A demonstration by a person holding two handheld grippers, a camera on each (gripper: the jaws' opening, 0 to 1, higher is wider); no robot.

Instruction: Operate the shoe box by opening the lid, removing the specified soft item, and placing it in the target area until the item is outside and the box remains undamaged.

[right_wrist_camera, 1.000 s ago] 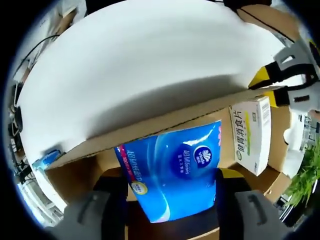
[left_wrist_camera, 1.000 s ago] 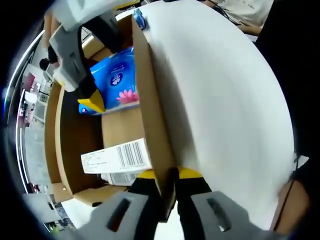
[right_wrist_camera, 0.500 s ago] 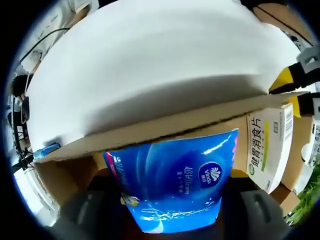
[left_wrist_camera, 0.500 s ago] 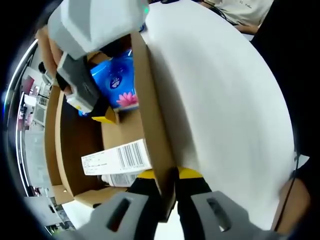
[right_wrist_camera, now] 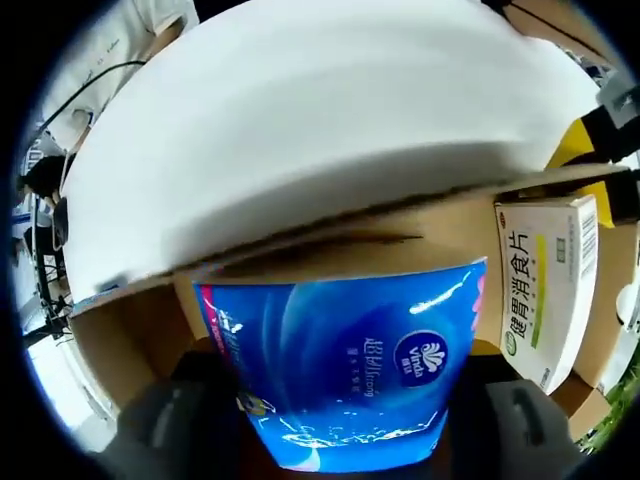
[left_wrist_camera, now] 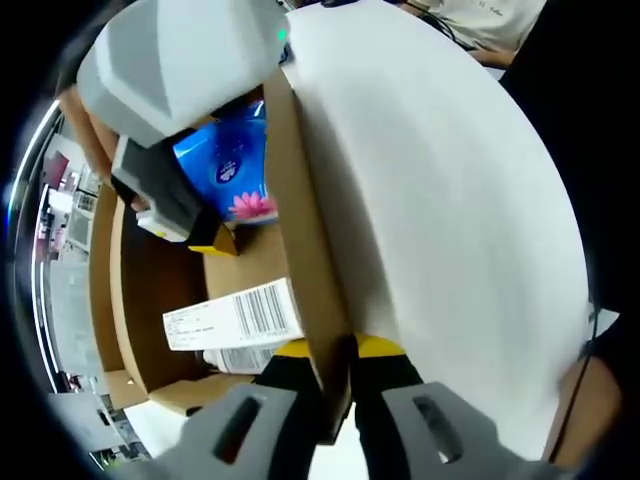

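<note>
Jaws, left gripper (left_wrist_camera: pixel 335 355): clamped on shoe box (left_wrist_camera: pixel 160 290) lid edge (left_wrist_camera: pixel 300 240).
Jaws, right gripper (right_wrist_camera: pixel 340 400): closed around blue tissue pack (right_wrist_camera: pixel 345 370), pack crosswise, just inside lid edge.

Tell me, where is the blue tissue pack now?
In the right gripper view, the blue tissue pack sits between the right claw's jaws, beside the white medicine box.

Left gripper (left_wrist_camera: pixel 338 362): grey moulded finger bodies with cut-out slots, black fingers, bright yellow tips. Right gripper (left_wrist_camera: pixel 205 235) coming across the left gripper view: pale grey housing, black arm, yellow tip. In its own view (right_wrist_camera: pixel 340 400), blurred grey bodies, dark fingers.
</note>
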